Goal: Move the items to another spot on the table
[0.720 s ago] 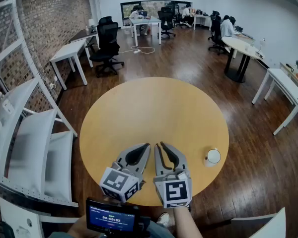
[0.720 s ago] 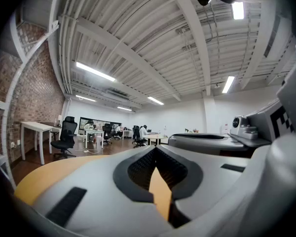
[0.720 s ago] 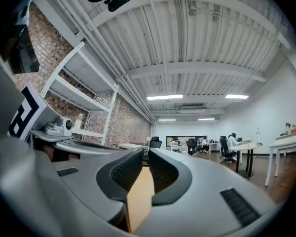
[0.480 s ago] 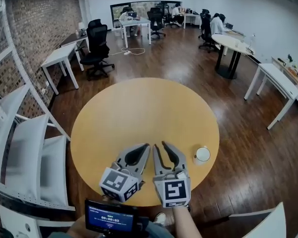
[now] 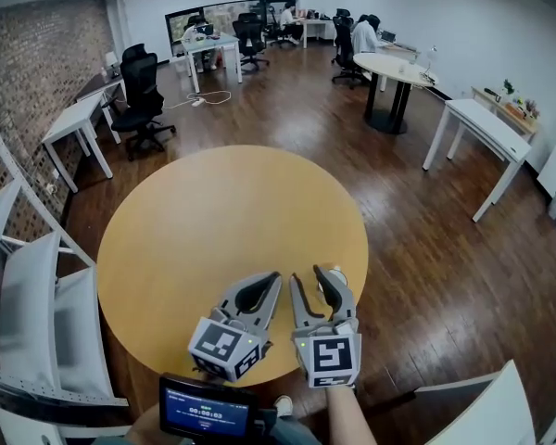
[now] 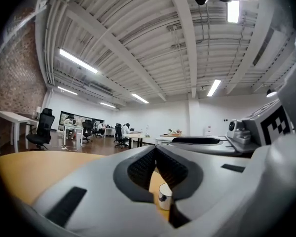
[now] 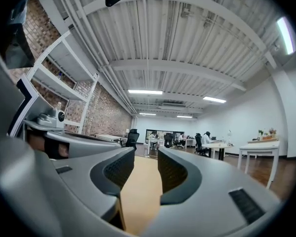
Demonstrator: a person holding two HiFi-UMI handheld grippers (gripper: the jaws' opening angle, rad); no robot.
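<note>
One small white cup (image 5: 339,273), a short glossy cylinder, sits near the table's right edge, just beside my right gripper (image 5: 311,273) and outside its jaws. Those are apart on nothing, and the left gripper (image 5: 274,276) is closed and empty. I reckon a sideways bump sends it off the smooth round wooden table (image 5: 213,211). The ribbed dark pads (image 7: 117,172) should grip fine.

We are in a big office. Black wheeled chairs (image 5: 141,83) and white desks (image 5: 71,119) stand at the upper left, and people (image 5: 362,35) sit working at the top.
</note>
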